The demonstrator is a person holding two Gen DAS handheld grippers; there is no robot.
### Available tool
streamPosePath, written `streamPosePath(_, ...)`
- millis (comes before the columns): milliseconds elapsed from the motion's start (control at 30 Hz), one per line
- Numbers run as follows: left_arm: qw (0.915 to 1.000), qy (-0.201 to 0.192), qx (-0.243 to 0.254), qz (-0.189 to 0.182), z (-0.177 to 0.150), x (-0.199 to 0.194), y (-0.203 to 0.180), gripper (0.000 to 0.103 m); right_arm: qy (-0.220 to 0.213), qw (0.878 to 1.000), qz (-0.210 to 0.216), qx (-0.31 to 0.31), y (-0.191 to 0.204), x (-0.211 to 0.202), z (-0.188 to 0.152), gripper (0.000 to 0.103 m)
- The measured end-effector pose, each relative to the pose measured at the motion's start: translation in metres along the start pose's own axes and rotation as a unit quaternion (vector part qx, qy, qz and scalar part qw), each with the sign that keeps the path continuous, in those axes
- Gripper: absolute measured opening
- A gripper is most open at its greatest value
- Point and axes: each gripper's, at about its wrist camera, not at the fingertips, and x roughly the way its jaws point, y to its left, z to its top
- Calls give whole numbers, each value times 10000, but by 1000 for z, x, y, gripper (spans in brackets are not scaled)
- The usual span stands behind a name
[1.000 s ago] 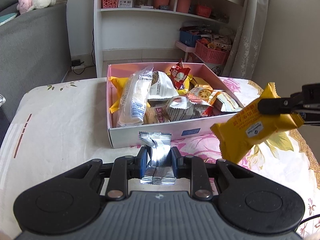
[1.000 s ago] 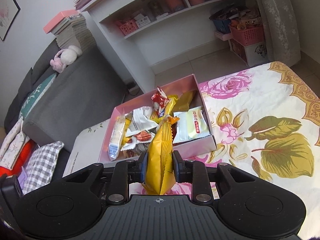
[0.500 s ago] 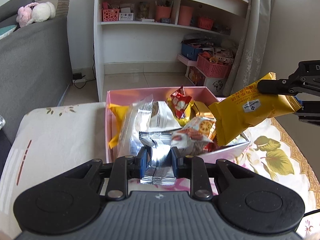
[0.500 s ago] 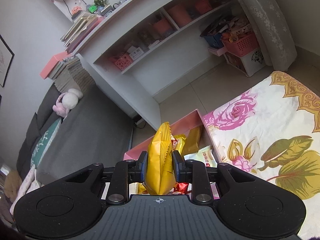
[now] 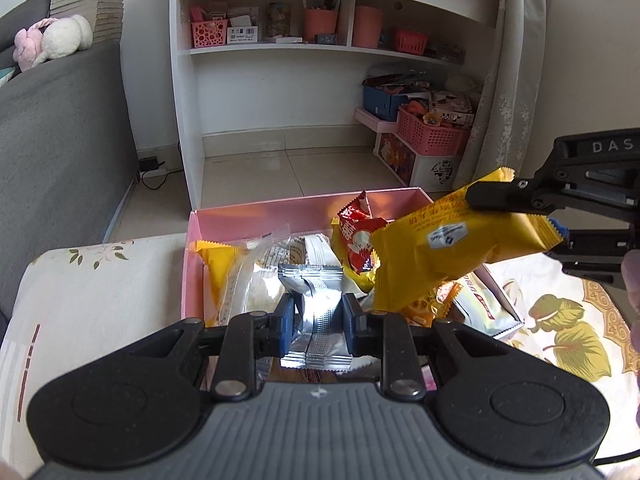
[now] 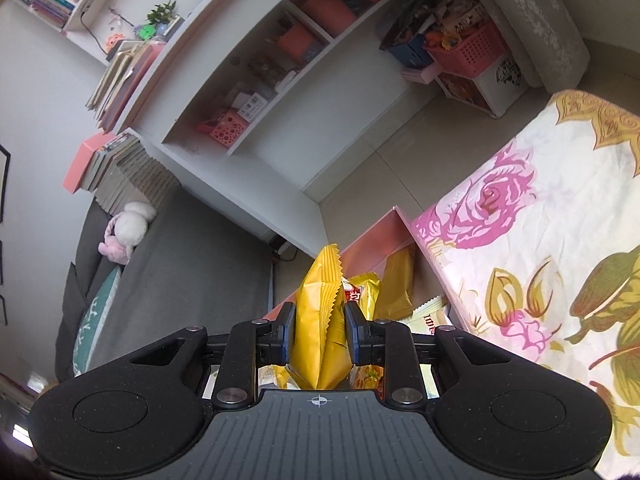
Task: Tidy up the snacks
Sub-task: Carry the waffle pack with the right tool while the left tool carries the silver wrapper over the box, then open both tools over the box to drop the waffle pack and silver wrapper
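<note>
Silver foil, crimped and glinting — that is the small silver foil snack packet (image 5: 316, 312) pinched upright between the blue pads of the left gripper (image 5: 316, 318), its long axis running straight along the fingers toward twelve o'clock. Directly ahead and below sits the shallow pink cardboard box (image 5: 280, 210), piled with wrappers, a red sachet (image 5: 356, 240) standing up at about one o'clock.

Over at two o'clock in the left view comes the right gripper (image 6: 319, 336), clamped on the big yellow plastic snack bag (image 5: 448, 252). That bag hangs on a slant, long axis dropping from upper right to lower left, its free serrated end pointing down at the box's right half. In the right wrist view the same bag (image 6: 320, 320) stands edge-on between the pads, with the box's far wall (image 6: 372, 240) just beyond at twelve.

Both packets hover over the box; the yellow one looks nearer release, needing only a parting of the fingers. The floral tablecloth (image 6: 520, 240) spreads off at three o'clock.
</note>
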Motion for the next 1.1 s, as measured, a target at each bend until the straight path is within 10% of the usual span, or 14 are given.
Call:
streamPosePath(600,9995,-136,241,168,5,23,-7,25,-260,9915,-716,-1054,9,32,0,30)
streamPosePath(800,9993,-217,256,135,6,18,-9,43,-345,9890,-789,-1199,17,27,1,69)
streamPosePath(1100,9997,-142,158,83,2,3,-6,73,-463,9841,-935,-1436,27,5,4,87)
